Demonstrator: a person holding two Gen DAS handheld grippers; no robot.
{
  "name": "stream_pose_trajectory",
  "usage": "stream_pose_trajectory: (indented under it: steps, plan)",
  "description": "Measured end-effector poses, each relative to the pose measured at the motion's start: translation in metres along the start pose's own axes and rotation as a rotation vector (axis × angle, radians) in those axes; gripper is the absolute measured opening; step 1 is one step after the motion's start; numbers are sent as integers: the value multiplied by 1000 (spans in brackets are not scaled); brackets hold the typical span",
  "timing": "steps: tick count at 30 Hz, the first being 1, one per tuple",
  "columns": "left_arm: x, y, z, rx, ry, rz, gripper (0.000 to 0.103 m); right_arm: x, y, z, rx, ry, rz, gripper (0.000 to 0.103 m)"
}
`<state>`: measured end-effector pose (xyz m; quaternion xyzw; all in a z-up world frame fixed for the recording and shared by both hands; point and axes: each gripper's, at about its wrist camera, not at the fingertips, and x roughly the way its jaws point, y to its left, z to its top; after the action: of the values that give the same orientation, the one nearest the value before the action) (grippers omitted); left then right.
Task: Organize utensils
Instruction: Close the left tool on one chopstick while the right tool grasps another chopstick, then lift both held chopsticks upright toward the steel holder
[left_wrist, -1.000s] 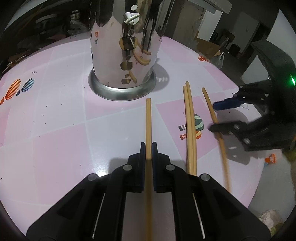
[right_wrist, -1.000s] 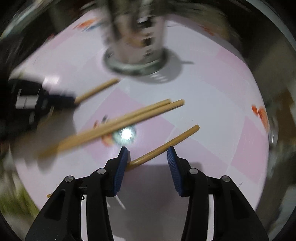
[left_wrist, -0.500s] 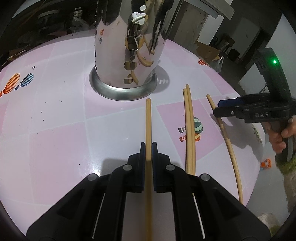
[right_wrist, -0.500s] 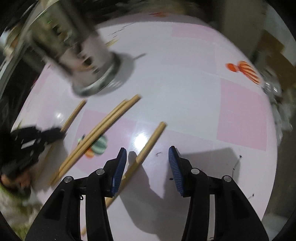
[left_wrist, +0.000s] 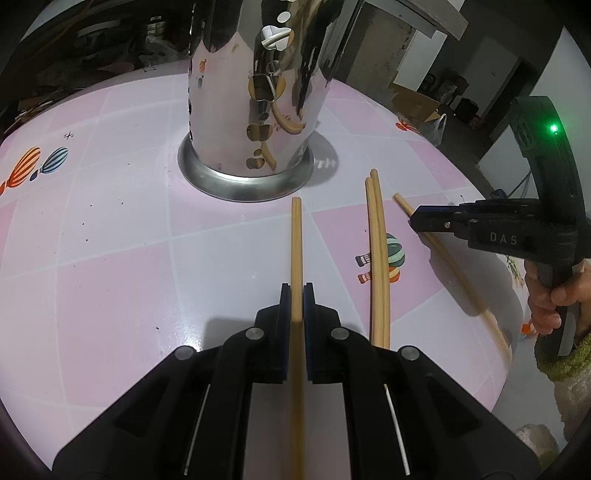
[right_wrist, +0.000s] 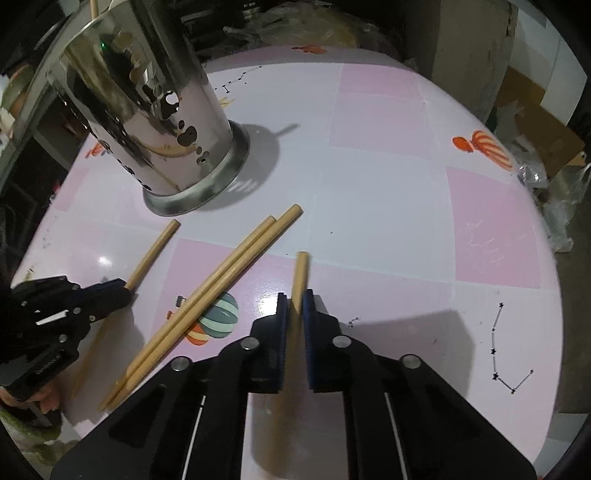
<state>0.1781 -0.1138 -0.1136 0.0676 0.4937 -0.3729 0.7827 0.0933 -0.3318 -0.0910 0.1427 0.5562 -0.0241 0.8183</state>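
Note:
A shiny perforated steel utensil holder (left_wrist: 255, 107) stands on the pink checked table; it also shows in the right wrist view (right_wrist: 147, 114). My left gripper (left_wrist: 296, 291) is shut on a wooden chopstick (left_wrist: 296, 236) that points at the holder. My right gripper (right_wrist: 294, 299) is shut on another chopstick (right_wrist: 300, 273); it also shows in the left wrist view (left_wrist: 415, 221), clamped on that chopstick (left_wrist: 458, 273). A pair of chopsticks (left_wrist: 378, 251) lies on the table between the two; the pair also shows in the right wrist view (right_wrist: 221, 280).
The table edge (left_wrist: 517, 332) curves close on the right. The left gripper (right_wrist: 110, 291) and its chopstick (right_wrist: 153, 254) show at the left of the right wrist view. Cardboard and bags (right_wrist: 546, 140) lie beyond the table.
My right gripper has turned in line with the rightmost chopstick and shut on it. My left gripper has stayed shut on its chopstick.

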Motion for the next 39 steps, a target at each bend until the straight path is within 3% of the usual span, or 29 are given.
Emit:
stream_pose_trajectory:
  steps: [4, 6, 14, 17, 21, 25, 39]
  plan:
    - [1, 0, 5, -8, -3, -32, 9, 3, 9, 4, 36, -23, 20, 7]
    - [3, -2, 11, 9, -1, -21, 16, 2, 5, 4, 53, -31, 31, 7]
    - [23, -16, 35, 76, 55, 21, 18, 2, -10, -3, 106, -57, 73, 7]
    - [28, -25, 39, 113, 68, 60, 17, 1, -17, -9, 123, -63, 82, 7]
    - [32, -31, 41, 145, 73, 122, 6, -2, -20, -12, 139, -88, 87, 7]
    - [32, -28, 42, 124, 70, 111, 5, -6, -29, -14, 167, -112, 119, 7]
    - [-41, -31, 43, 100, -122, 108, 5, -51, -33, -12, 176, -241, 185, 7]
